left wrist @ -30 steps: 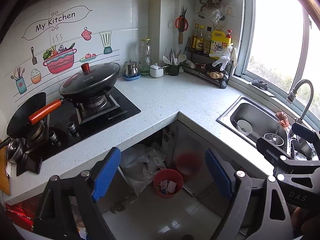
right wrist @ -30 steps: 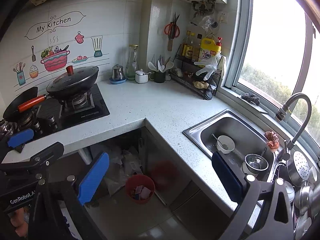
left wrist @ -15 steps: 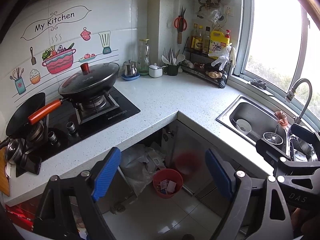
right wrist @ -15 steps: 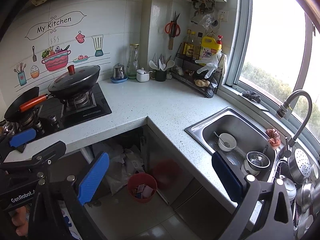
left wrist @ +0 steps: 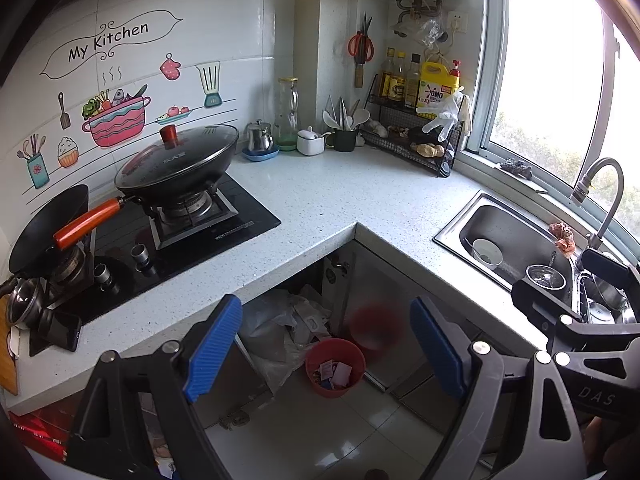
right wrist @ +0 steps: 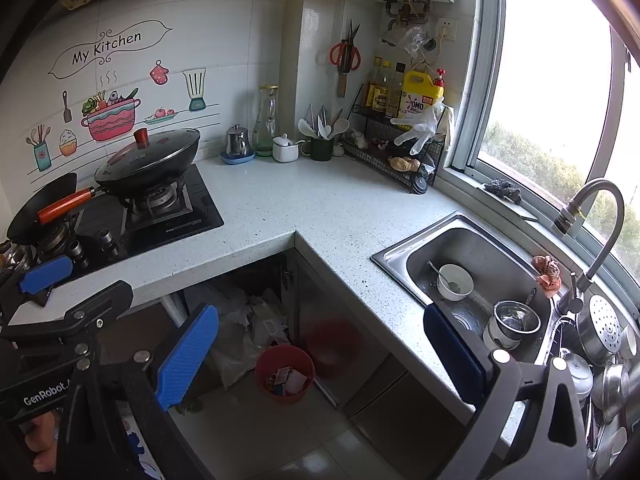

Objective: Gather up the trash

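Note:
A red trash bin (left wrist: 335,368) with paper scraps stands on the floor under the L-shaped counter; it also shows in the right wrist view (right wrist: 285,373). Crumpled clear plastic bags (left wrist: 280,324) lie beside it, seen too in the right wrist view (right wrist: 248,328). My left gripper (left wrist: 324,352) is open and empty, held above the floor in front of the bin. My right gripper (right wrist: 320,360) is open and empty, to the right of the left one. Each gripper shows at the edge of the other's view.
A speckled countertop (left wrist: 340,196) carries a gas hob with a lidded wok (left wrist: 180,164), jars, a utensil cup and a wire rack (left wrist: 412,140). A steel sink (right wrist: 472,272) with a bowl and a pot lies at right, under a window. Cabinet doors (right wrist: 352,344) stand beside the bin.
Both views have shifted slightly; the scene sits a little lower and the right gripper has drifted a bit left. Both grippers stay open and empty.

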`<state>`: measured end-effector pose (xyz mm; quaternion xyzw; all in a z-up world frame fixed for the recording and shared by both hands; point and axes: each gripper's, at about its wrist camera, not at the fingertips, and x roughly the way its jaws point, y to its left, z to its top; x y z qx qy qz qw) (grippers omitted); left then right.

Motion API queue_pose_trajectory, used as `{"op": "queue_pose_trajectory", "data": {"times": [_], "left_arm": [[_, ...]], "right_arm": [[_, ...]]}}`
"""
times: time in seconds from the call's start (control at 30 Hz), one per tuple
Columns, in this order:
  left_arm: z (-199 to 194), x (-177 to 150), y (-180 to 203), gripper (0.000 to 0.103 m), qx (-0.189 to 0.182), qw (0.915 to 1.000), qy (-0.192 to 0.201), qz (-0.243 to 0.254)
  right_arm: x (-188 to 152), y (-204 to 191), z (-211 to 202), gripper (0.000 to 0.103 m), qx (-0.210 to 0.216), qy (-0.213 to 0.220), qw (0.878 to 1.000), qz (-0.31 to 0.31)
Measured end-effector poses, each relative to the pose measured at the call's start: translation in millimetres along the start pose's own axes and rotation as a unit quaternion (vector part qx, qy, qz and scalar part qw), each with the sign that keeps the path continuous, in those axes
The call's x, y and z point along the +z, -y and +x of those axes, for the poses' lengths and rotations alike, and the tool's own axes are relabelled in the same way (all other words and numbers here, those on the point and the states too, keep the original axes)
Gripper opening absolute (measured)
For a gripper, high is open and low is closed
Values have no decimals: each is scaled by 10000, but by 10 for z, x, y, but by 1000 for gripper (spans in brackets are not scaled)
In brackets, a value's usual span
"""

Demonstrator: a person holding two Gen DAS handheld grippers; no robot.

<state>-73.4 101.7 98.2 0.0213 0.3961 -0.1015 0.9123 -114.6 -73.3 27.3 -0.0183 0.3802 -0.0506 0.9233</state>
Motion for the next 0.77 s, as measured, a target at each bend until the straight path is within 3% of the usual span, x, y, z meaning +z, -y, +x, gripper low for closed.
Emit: {"op": "queue_pose_trajectory", "data": {"times": [0.77], "left_arm": [[123, 16, 34, 85, -31, 9999, -128, 36]], "right_arm": [[9, 3, 108, 103, -7, -103, 9999, 35]]}}
